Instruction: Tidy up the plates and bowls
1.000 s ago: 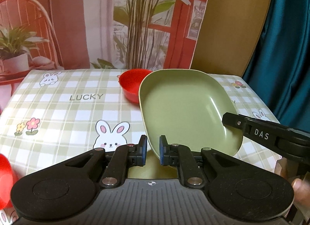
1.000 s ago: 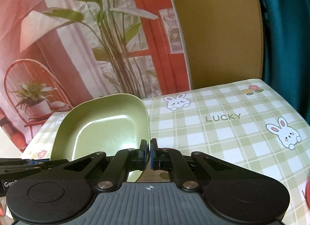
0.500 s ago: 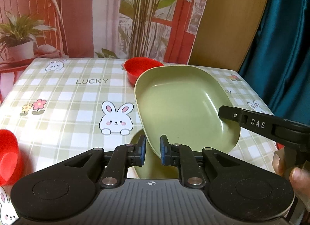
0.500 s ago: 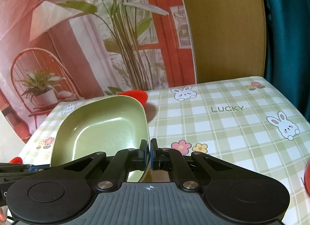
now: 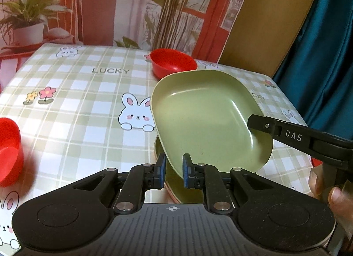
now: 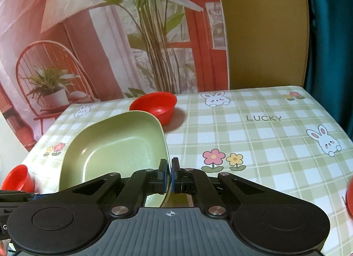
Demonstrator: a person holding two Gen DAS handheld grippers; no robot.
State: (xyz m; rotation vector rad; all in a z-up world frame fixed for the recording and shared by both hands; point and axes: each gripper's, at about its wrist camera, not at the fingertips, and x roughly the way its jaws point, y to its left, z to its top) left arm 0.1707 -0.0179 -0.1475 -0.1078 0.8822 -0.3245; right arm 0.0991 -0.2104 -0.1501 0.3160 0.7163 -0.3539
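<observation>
A pale green square plate point(image 5: 205, 123) hangs tilted just above the table, held from two sides. My left gripper point(image 5: 174, 173) is shut on its near rim. My right gripper point(image 6: 169, 174) is shut on the plate's point(image 6: 114, 152) right rim, and one of its fingers point(image 5: 264, 127) shows at the plate's right edge. Under the held plate lies another green plate point(image 5: 159, 149), with a pink rim point(image 5: 173, 196) beneath it; most of that stack is hidden. Red bowls stand at the back point(image 5: 174, 64) and at the left edge point(image 5: 8, 152).
The table wears a green checked cloth point(image 5: 88, 110) with rabbits and flowers. A further red object point(image 6: 349, 196) peeks in at the right edge of the right wrist view. A person's hand point(image 5: 326, 189) grips the right tool. A printed backdrop and a teal curtain point(image 5: 320, 57) stand behind.
Both grippers carried the green plate across the table and slightly lower. The lower plate has come into view beneath it, and the left red bowl shows more. Both grips are unchanged.
</observation>
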